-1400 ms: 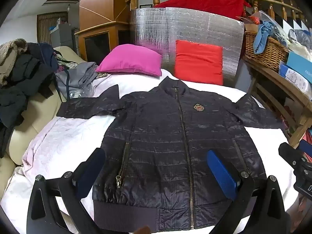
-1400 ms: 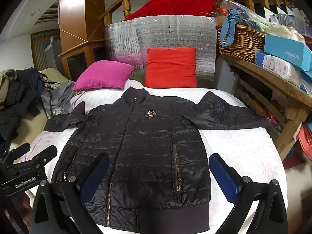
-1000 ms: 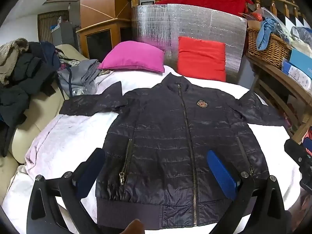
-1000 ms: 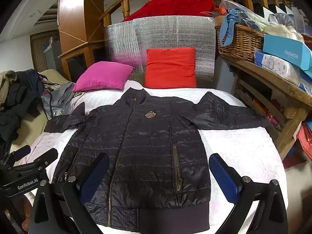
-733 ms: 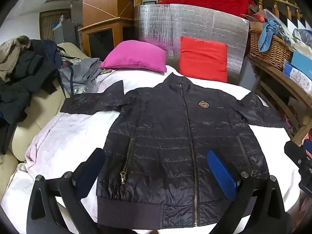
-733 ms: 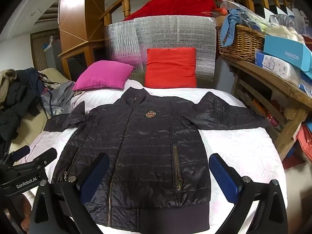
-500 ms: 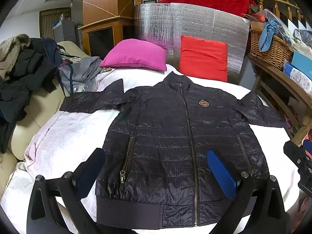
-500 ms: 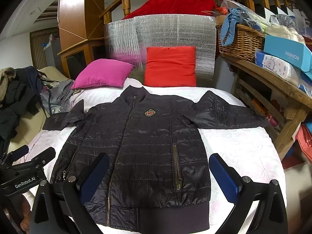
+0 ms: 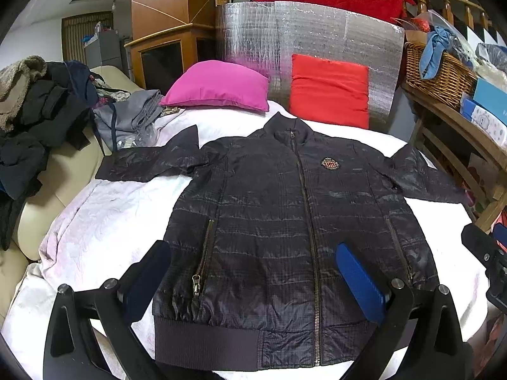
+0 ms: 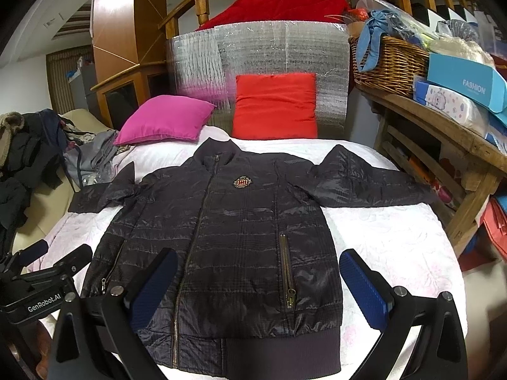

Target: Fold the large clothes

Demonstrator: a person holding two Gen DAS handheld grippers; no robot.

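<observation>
Here both tools hang above the near edge of the bed, jaws spread wide and holding nothing. The left gripper (image 9: 253, 280) frames the hem region of the jacket (image 9: 294, 221) between its blue pads; the right gripper (image 10: 258, 285) does the same from slightly further to the right. The jacket lies face up, zipped, on the white bedspread (image 9: 104, 221). Its long axis runs directly away from the jaws, ribbed hem nearest and collar farthest, toward the red cushion (image 9: 329, 90) and pink cushion (image 9: 218, 85). The sleeves extend crosswise to that axis. The left sleeve (image 9: 152, 161) reaches toward the pile of clothes (image 9: 35, 117) and lies on the left gripper's side; the right sleeve (image 10: 374, 183) reaches toward the wooden shelf (image 10: 443, 129) and lies on the right gripper's side. Neither tool touches the fabric. Folding has not begun; a sleeve fold inward across the body is the probable first step, each sleeve falling to its nearer hand.
</observation>
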